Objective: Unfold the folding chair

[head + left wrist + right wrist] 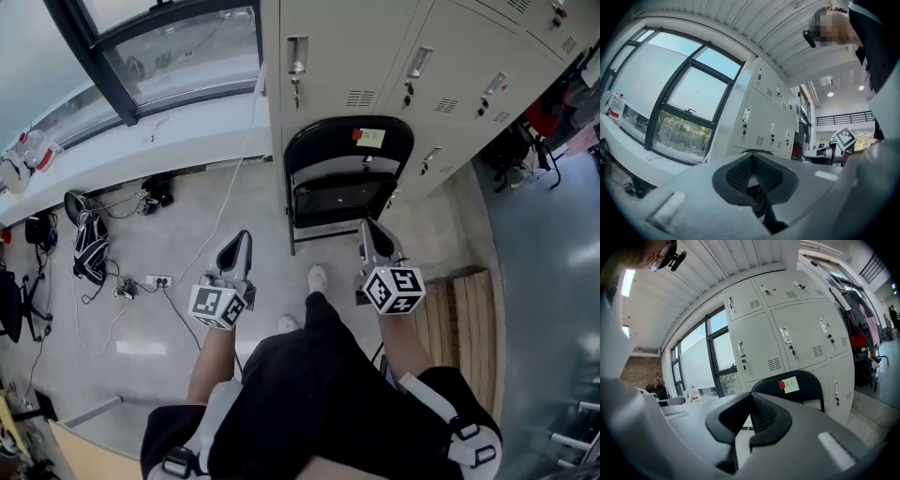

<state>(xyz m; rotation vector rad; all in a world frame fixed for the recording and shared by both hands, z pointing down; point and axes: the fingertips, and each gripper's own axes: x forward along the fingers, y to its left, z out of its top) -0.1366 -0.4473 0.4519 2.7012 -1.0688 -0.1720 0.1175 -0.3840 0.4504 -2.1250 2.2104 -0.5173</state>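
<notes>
The folding chair (323, 150) stands folded flat on the floor (234, 206), at the floor's far edge against the grey lockers (347, 56). Its long axis runs upright, with the curved backrest on top and the legs down. Its front faces the person, and a yellow note (371, 138) and a red sticker are on the backrest. The left tongs (241, 242) and the right tongs (368, 230) are both pinched fully together with nothing between them. They are held roughly level and point toward the chair. The left tongs sit off the chair's left side and the right tongs near its lower right leg.
</notes>
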